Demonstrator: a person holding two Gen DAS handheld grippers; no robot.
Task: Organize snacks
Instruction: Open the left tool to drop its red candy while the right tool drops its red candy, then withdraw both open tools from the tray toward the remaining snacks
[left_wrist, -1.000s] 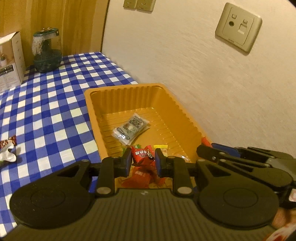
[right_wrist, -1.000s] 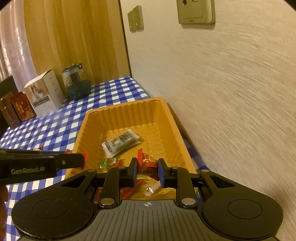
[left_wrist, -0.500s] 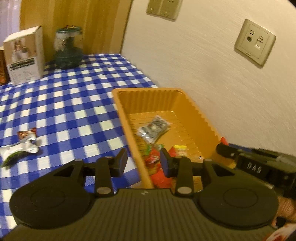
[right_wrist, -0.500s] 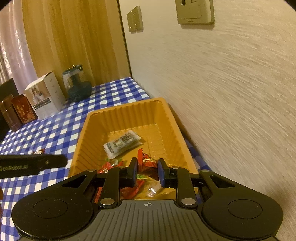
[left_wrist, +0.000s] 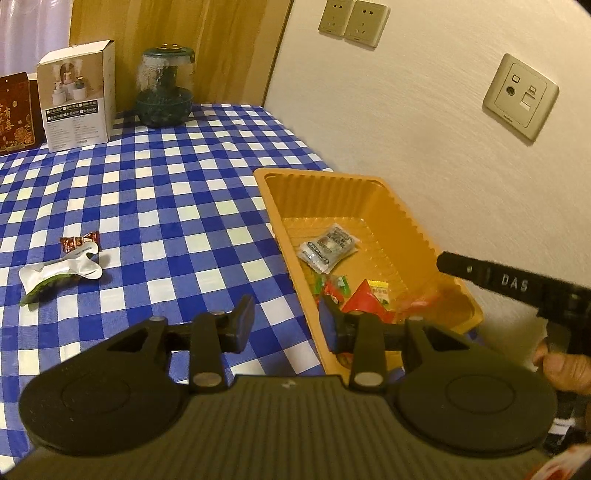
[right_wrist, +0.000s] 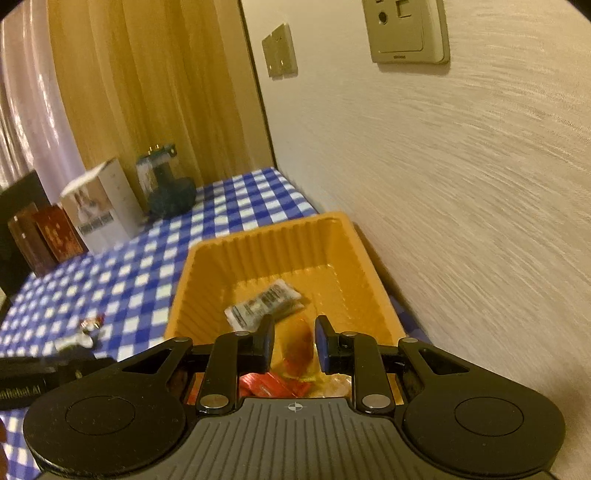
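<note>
Two snacks remain on the checked cloth (left_wrist: 166, 206): a white-and-green packet (left_wrist: 61, 275), long axis running crosswise, and a small brown candy (left_wrist: 80, 242) just behind it. Both lie ahead and left of my left tongs (left_wrist: 286, 325), the nearer pair, just opened and empty. In the orange tray (left_wrist: 317, 175), my right tongs (right_wrist: 294, 343) have just loosened; a red packet (right_wrist: 297, 350) sits between them, unpinched.

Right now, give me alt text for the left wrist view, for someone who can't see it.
The open left gripper hovers empty beside an orange tray holding several snack packets against the wall. Two more snacks lie on the blue checked tablecloth.
</note>
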